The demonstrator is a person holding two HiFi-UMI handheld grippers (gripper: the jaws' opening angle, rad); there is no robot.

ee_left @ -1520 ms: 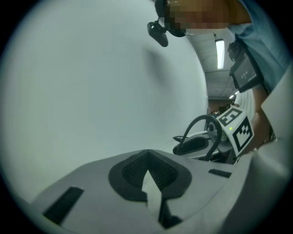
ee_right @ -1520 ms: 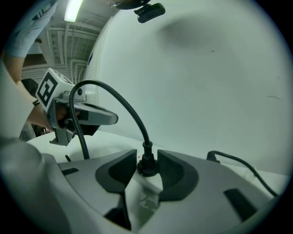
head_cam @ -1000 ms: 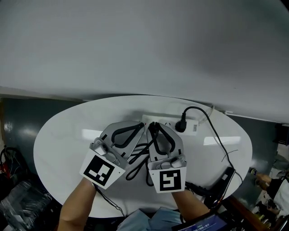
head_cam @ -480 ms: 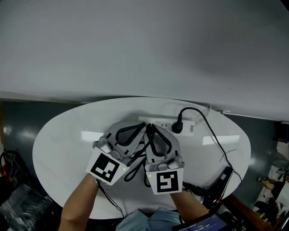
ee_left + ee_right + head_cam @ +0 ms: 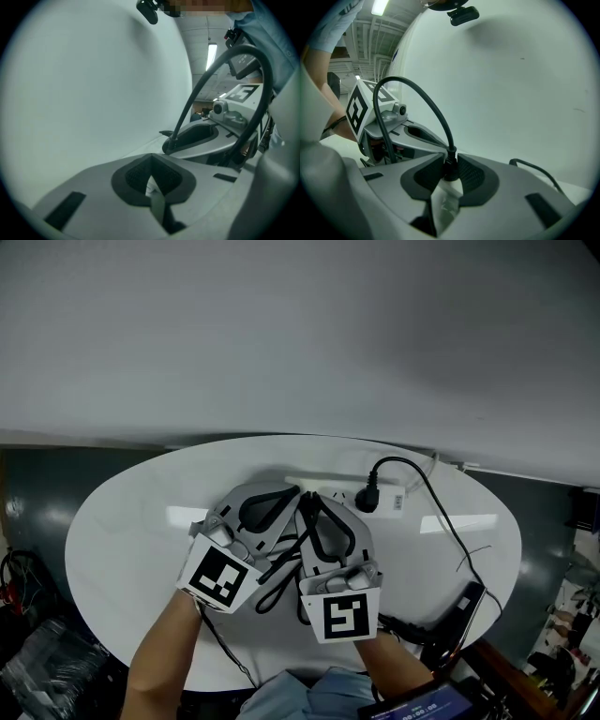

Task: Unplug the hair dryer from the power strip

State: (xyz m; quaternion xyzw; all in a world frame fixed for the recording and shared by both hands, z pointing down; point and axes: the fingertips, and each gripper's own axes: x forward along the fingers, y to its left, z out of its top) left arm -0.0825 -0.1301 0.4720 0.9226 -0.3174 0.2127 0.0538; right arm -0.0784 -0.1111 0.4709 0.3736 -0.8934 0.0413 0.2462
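Observation:
A white power strip (image 5: 396, 503) lies at the back middle of the white oval table (image 5: 122, 521). Both grippers meet at its left part. My right gripper (image 5: 308, 499) (image 5: 449, 174) is shut on a small black plug (image 5: 450, 164) standing in the strip. That plug's black cord (image 5: 417, 96) arches up and back between the two grippers. My left gripper (image 5: 292, 493) (image 5: 150, 161) sits just left of it, pads together at the tips with white surface showing below them. A second black plug (image 5: 367, 500) stands farther right in the strip.
The second plug's black cord (image 5: 441, 512) runs right and down to a black object (image 5: 466, 608) at the table's front right edge. A loose loop of black cord (image 5: 277, 592) lies between the two grippers. A grey wall rises behind the table.
The left gripper has sunk slightly toward the table beside the right one. The right gripper stays in place around the plug.

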